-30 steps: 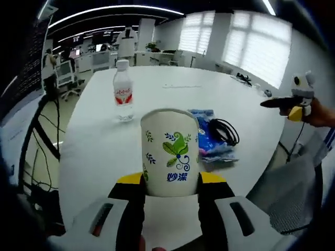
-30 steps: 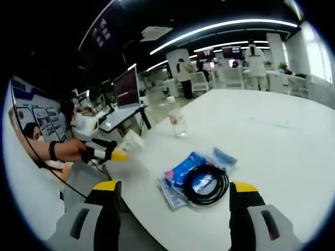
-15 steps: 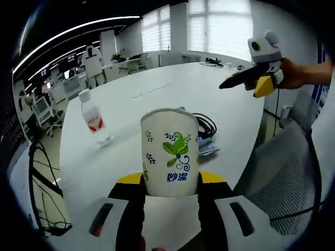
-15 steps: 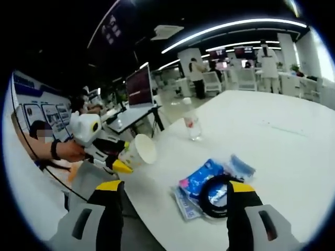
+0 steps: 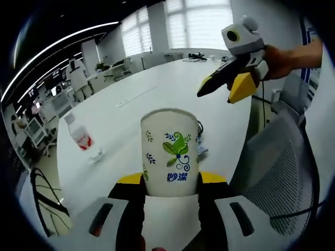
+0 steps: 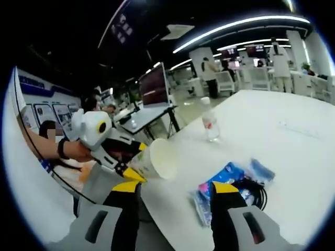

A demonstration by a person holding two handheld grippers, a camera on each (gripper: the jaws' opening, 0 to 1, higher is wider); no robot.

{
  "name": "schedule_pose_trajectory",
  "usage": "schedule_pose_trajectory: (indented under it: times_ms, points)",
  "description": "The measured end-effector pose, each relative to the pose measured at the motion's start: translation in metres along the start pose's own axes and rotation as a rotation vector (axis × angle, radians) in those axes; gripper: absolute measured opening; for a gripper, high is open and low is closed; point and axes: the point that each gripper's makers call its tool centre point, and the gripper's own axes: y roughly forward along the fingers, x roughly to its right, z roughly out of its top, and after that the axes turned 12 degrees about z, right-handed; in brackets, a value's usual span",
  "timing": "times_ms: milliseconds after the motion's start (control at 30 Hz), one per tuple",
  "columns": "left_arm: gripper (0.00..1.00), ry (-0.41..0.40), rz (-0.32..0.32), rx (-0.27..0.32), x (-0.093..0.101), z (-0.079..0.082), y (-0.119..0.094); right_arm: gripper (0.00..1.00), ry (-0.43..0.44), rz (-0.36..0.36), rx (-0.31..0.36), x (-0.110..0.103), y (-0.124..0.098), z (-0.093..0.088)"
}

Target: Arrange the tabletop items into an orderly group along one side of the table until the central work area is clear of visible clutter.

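Paper cup: we see the white paper cup with its green leaf print pinched between the two yellow-tipped jaws of the left gripper, held upright in the left gripper view, above the near edge of the white table. In the right gripper view the same cup points its open mouth toward us at the table's near-left edge.
Left gripper: its jaws press on the cup's lower sides; in the right gripper view we see it in a person's hand.
Right gripper: in its own view the right gripper has its jaws spread, with nothing between them. In the left gripper view we find it held in a hand over the table's right side, jaws apart.
Blue packets: the blue packets lie flat on the table just past the right gripper's jaws.
Black cable: a coiled black cable rests on the packets.
Water bottle: a water bottle with a red label stands upright farther along the table, well apart from the packets; we see it too in the left gripper view.
Mesh chair: a grey mesh chair sits beside the table.
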Motion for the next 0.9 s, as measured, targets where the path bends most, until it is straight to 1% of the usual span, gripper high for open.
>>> schedule_pose_trajectory:
  times_ms: [200, 300, 467, 533, 667, 767, 900]
  points:
    - [0.38, 0.047, -0.026, 0.017, 0.013, 0.012, -0.002, 0.4, 0.002, 0.046, 0.001, -0.011, 0.011, 0.001]
    - [0.38, 0.078, -0.037, 0.024, 0.019, 0.017, -0.002, 0.38, 0.005, 0.065, 0.003, -0.016, 0.014, 0.001]
    - [0.38, 0.142, -0.063, 0.035, 0.028, 0.021, 0.0, 0.34, 0.009, 0.097, 0.001, -0.028, 0.021, 0.0]
    - [0.38, 0.15, -0.071, 0.037, 0.03, 0.021, 0.001, 0.33, 0.01, 0.116, -0.006, -0.034, 0.023, -0.001]
    - [0.38, 0.177, -0.091, 0.046, 0.036, 0.023, 0.003, 0.3, 0.014, 0.13, -0.013, -0.039, 0.025, -0.004]
    - [0.38, 0.197, -0.105, 0.051, 0.04, 0.025, 0.004, 0.25, 0.018, 0.14, -0.007, -0.044, 0.025, -0.004]
    - [0.38, 0.206, -0.12, 0.056, 0.044, 0.027, 0.005, 0.12, 0.025, 0.154, 0.007, -0.049, 0.023, -0.004]
